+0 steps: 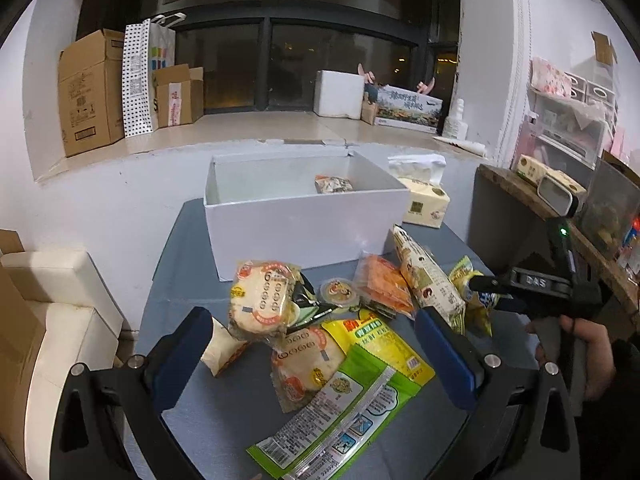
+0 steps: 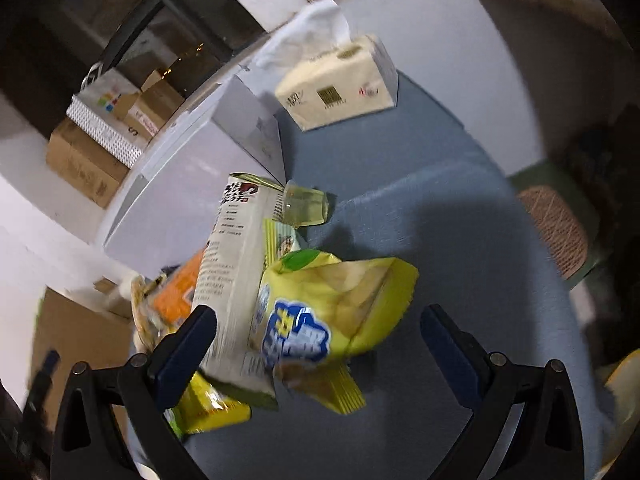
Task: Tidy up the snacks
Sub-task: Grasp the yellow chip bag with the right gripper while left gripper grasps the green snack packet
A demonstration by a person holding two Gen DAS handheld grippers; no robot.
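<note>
My left gripper [image 1: 316, 344] hangs wide open above the round rice cracker packs [image 1: 264, 300] on the grey table [image 1: 224, 408]. My right gripper [image 2: 318, 340] is wide open too, around the yellow crinkly snack bag [image 2: 340, 308]. One small snack packet [image 1: 333, 184] lies inside the white cardboard box [image 1: 296, 224].

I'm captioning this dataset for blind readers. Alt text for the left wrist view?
Open left gripper hovers over snack packets scattered on a grey table before a white box holding one packet; the right gripper reaches in at a yellow bag.
</note>
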